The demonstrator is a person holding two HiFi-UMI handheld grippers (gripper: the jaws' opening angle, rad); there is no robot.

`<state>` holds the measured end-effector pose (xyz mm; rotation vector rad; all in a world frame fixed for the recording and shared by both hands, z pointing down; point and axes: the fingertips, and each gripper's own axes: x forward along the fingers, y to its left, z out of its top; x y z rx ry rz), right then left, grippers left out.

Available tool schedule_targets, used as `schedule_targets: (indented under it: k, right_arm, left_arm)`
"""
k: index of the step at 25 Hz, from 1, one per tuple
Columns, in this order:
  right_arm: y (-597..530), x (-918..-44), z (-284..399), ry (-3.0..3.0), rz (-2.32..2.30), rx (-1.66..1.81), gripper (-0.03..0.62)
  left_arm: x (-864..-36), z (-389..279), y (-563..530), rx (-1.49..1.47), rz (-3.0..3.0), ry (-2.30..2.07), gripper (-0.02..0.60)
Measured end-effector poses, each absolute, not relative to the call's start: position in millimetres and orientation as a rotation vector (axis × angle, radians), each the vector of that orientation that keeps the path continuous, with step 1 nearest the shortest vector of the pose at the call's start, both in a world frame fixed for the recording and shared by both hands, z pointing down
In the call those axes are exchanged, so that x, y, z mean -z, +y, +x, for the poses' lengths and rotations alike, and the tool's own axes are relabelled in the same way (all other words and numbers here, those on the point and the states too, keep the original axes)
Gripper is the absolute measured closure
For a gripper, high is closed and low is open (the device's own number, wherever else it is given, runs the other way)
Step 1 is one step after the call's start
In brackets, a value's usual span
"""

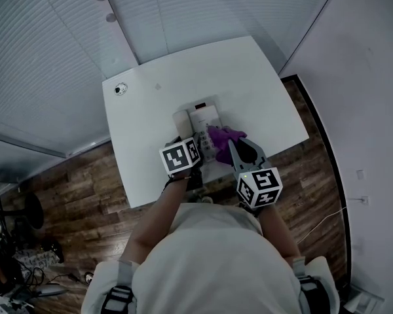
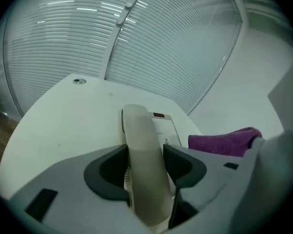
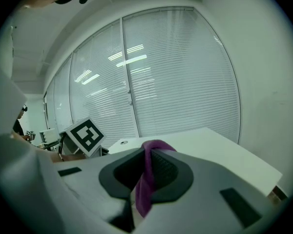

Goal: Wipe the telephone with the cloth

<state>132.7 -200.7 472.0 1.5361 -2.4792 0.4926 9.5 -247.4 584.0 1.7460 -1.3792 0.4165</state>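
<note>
A beige desk telephone [image 1: 204, 119] sits on the white table [image 1: 150, 110], just in front of me. Its handset [image 2: 141, 150] lies lengthwise between the jaws of my left gripper [image 2: 145, 167], and both dark pads rest against its sides. In the head view the left gripper [image 1: 194, 150] is at the phone's near left corner. My right gripper [image 3: 146, 172] is shut on a purple cloth [image 3: 147, 179]. The cloth [image 1: 224, 135] hangs bunched at the phone's right side, level with the keypad. In the left gripper view the purple cloth [image 2: 224, 141] shows to the right of the phone.
A small round dark fitting [image 1: 120, 89] is set in the table's far left corner. Glass walls with blinds [image 2: 151, 38] stand behind the table. A wooden floor [image 1: 72, 188] lies to the left, and the table's near edge is close to my body.
</note>
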Motion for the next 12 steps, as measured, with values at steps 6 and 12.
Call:
schedule_targets:
  k: [6,12]
  right_arm:
    - [-198.3,-469.3,131.5,-2.495,1.532,-0.482,0.551]
    - [-199.0,-466.8,131.7,-2.5,1.535,-0.474,0.551]
  left_arm:
    - [-575.3,12.2,-240.2,-0.292,1.758,-1.284,0.35]
    - [-557.3,10.5,-236.9,-0.133,1.78,-1.191,0.351]
